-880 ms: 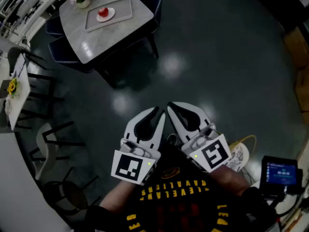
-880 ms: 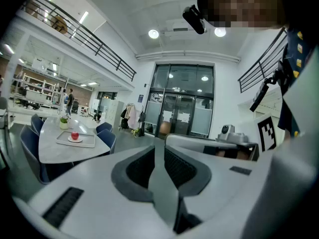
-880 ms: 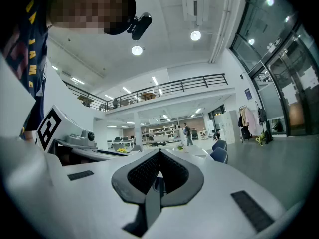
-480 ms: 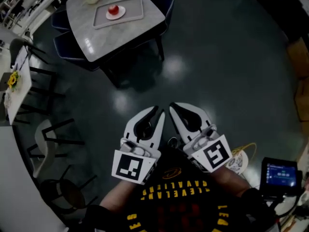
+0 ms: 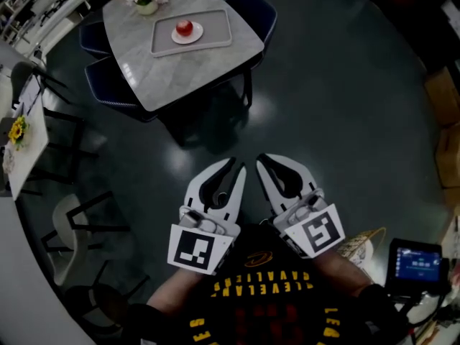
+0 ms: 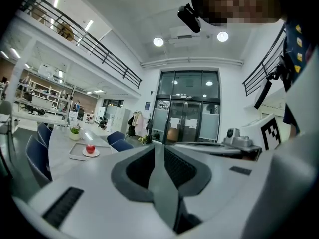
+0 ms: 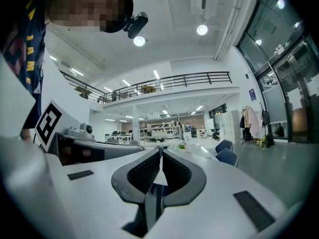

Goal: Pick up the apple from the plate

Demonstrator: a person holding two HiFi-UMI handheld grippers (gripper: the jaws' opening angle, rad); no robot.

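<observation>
A red apple [image 5: 184, 27] sits on a small white plate [image 5: 195, 34] inside a rectangular tray [image 5: 215, 29] on a grey marble table [image 5: 187, 70], far ahead at the upper left of the head view. In the left gripper view the apple [image 6: 90, 149] is small and distant at the left. My left gripper [image 5: 235, 166] and right gripper [image 5: 260, 158] are held side by side close to my body, far from the table. Both are shut with nothing between the jaws. The right gripper view does not show the apple.
A flower pot [image 5: 146, 0] stands at the table's far end. Blue chairs [image 5: 248, 9] surround the table. Black-framed chairs [image 5: 68, 142] and a second table with a yellow flower [image 5: 17, 129] line the left side. A device with a lit screen [image 5: 415, 261] is at lower right.
The table with the apple has shifted down and to the right in the head view and looks larger, so I have come closer. Both grippers keep their place and stay shut.
</observation>
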